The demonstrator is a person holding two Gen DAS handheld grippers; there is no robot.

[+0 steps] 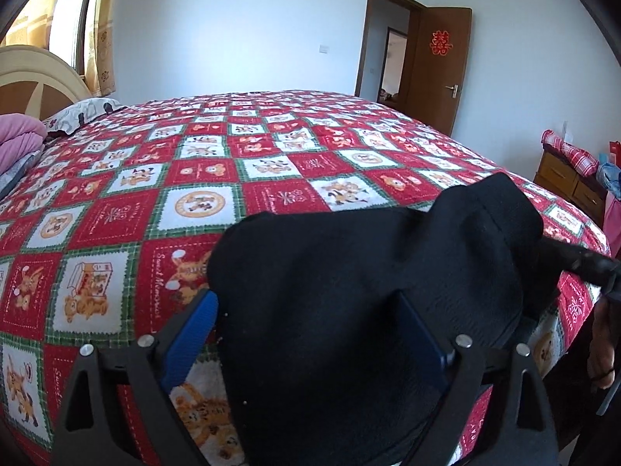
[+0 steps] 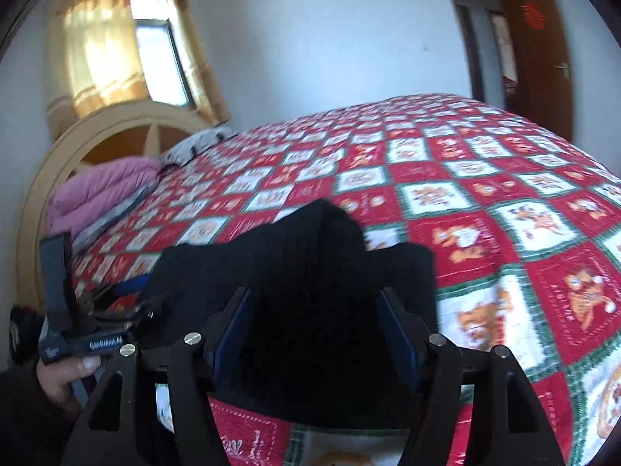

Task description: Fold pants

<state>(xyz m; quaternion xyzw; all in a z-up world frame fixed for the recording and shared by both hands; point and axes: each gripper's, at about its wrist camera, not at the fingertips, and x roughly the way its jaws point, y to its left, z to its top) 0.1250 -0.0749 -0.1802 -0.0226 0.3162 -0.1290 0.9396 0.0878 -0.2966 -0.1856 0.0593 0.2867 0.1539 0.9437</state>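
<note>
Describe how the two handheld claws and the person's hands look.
Both claws, left claw and right claw, have black angular frames, silver round bolts and blue ribbed pads. The left handle bears blurred white lettering. A bare hand emerges from a dark sleeve.

A: The pants (image 1: pixel 372 310) look like matt black cloth, faintly ribbed.

B: And the bedspread (image 1: pixel 163 209)? Soft printed cloth, slightly fuzzy.

A: The left tool (image 1: pixel 306 334) has matt black plastic arms, ridged blue pads (image 1: pixel 194 334) and shiny metal rivets.

B: The door (image 1: pixel 438 66) is glossy brown wood.
</note>
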